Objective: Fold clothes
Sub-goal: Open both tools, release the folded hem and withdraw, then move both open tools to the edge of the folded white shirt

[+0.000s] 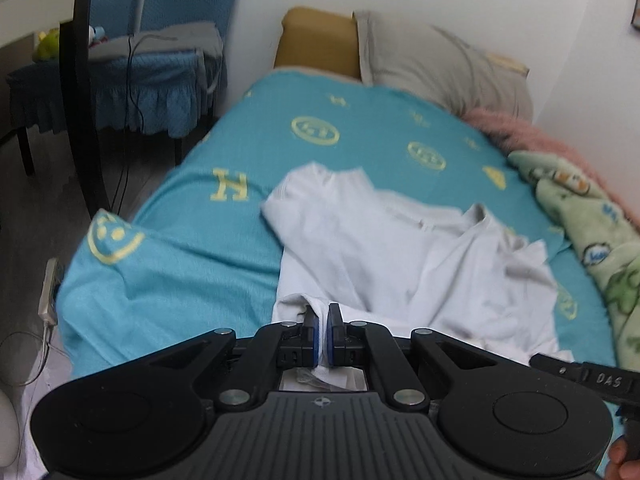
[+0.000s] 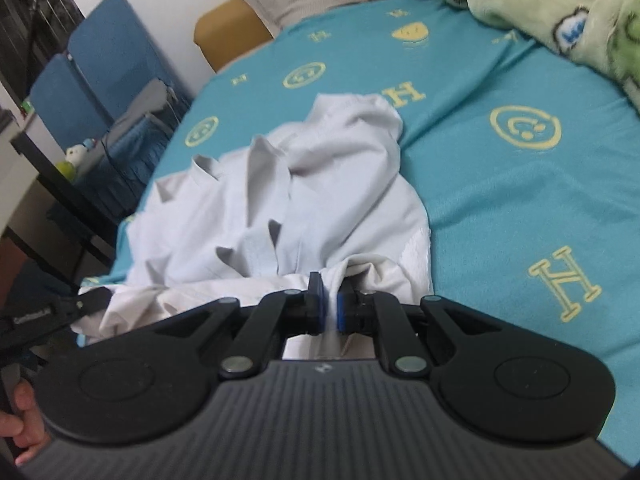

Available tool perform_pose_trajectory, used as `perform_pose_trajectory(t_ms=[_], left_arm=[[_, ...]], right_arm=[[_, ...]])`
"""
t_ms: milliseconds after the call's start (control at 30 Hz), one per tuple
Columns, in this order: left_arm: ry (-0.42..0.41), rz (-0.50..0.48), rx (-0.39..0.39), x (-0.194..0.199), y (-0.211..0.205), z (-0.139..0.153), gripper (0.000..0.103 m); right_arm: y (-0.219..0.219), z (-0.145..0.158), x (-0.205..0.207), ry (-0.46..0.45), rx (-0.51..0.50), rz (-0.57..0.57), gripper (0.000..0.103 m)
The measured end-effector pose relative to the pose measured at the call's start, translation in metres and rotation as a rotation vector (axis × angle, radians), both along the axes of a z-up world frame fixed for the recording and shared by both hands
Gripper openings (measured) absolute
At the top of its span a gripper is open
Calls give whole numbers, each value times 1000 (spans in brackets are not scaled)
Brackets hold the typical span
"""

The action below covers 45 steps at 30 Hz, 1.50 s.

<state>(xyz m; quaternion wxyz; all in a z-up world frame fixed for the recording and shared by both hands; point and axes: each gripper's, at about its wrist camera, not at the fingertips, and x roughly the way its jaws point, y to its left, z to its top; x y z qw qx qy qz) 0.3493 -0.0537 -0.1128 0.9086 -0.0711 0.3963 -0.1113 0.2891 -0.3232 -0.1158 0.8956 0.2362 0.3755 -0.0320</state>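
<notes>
Right now a white shirt [image 1: 400, 248] is spread on the blue bed sheet [image 1: 180, 272]. Its near edge is pinched by the left gripper [image 1: 323, 316] and the right gripper [image 2: 329, 300]. Next, it should be flattened before folding.

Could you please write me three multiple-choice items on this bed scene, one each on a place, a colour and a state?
1. Where does the white garment lie?
A. on the teal bedspread
B. on the chair
C. on the floor

2. What colour are the bedspread's printed letters and faces?
A. red
B. yellow
C. black

3. How is the left gripper?
A. wide open, empty
B. shut on the pillow
C. shut on the garment's near edge

Answers:
1 A, teal cloth shows around it.
2 B, yellow H shapes and smileys dot the teal.
3 C, white fabric is pinched between its pads; the right gripper grips likewise.
</notes>
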Motion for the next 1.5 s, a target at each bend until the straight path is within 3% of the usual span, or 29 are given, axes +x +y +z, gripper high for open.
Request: perform_pose_trajectory(t_ms=[33, 100, 133, 167, 200, 233, 267, 467, 700, 867, 1000, 1233, 1500], left_arm=[[4, -1, 3, -1, 0, -2, 8], [3, -4, 9, -7, 1, -1, 23], [-1, -7, 13, -11, 1, 2, 44], [-8, -11, 19, -17, 1, 6, 57], [-21, -15, 26, -24, 2, 13, 61], [-35, -21, 29, -32, 2, 20, 66], [-49, -25, 31, -40, 2, 27, 72], [-155, -50, 43, -102, 8, 82, 90], [-298, -72, 106, -183, 19, 121, 97], [-360, -90, 125, -231, 26, 126, 99], [-383, -95, 128, -252, 30, 113, 99], [-358, -83, 144, -261, 41, 84, 99], [-323, -31, 119, -254, 49, 74, 99]], right_arm=[[1, 0, 0, 3, 0, -2, 11], [2, 6, -2, 10, -4, -12, 12], [3, 10, -5, 10, -11, -18, 15], [5, 15, -9, 9, -20, -25, 28], [6, 20, -14, 2, -33, -28, 41], [9, 26, -20, -12, -52, -28, 70], [12, 33, -28, -33, -73, -28, 86], [28, 73, -75, -108, -118, -16, 84], [56, 111, -136, -189, -217, 38, 84], [73, 122, -176, -234, -262, 75, 84], [85, 125, -197, -259, -261, 92, 84], [96, 129, -203, -298, -282, 95, 84], [83, 127, -198, -271, -246, 25, 84]])
